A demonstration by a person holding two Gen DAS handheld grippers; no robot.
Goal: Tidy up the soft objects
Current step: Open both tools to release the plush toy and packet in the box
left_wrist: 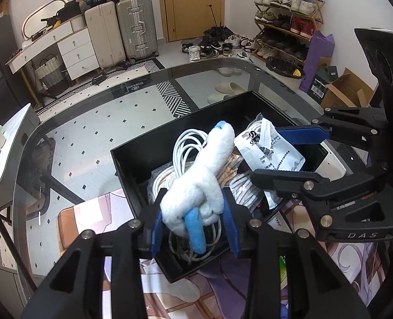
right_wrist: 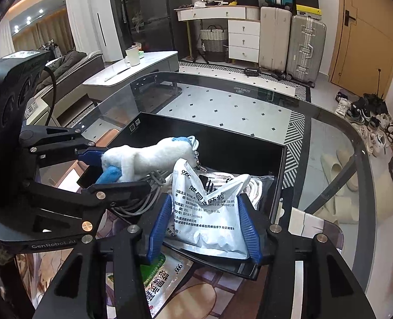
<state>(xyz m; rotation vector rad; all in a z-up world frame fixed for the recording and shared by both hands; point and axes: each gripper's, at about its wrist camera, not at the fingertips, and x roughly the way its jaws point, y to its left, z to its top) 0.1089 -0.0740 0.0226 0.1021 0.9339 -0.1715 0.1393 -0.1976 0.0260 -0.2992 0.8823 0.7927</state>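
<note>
The left hand-held gripper point(left_wrist: 193, 228) reached over a black tray point(left_wrist: 132, 156) that sat on a glass worktop point(left_wrist: 90, 122). Between its blue fingers point(left_wrist: 156, 228) lay the lower end of a white plush toy point(left_wrist: 204, 175) with blue limbs; the toy leaned up and away over the tray. In the left wrist view a narrow gap showed between the toy and each finger, so the jaws stood partly open around it and did not clearly press on it. Whether the toy rested on the coiled white cable point(left_wrist: 185, 143) beneath it could not be told.

The right hand-held gripper point(right_wrist: 204, 228) stood beside the left one, at the tray's near edge. A white printed pouch point(right_wrist: 212, 212) stood upright between its blue fingers point(right_wrist: 249, 228), with its lower part inside the tray. The pouch nearly filled the gap and seemed to touch both fingers; whether they squeezed it could not be told.

The tray also held the cable and some clear-wrapped packs point(right_wrist: 252, 186). Another printed sachet point(right_wrist: 167, 279) lay flat on an illustrated mat point(left_wrist: 90, 212) just in front of the tray, below the right gripper. A shoe rack point(left_wrist: 286, 16) and two suitcases point(left_wrist: 121, 29) stood by the far wall.
</note>
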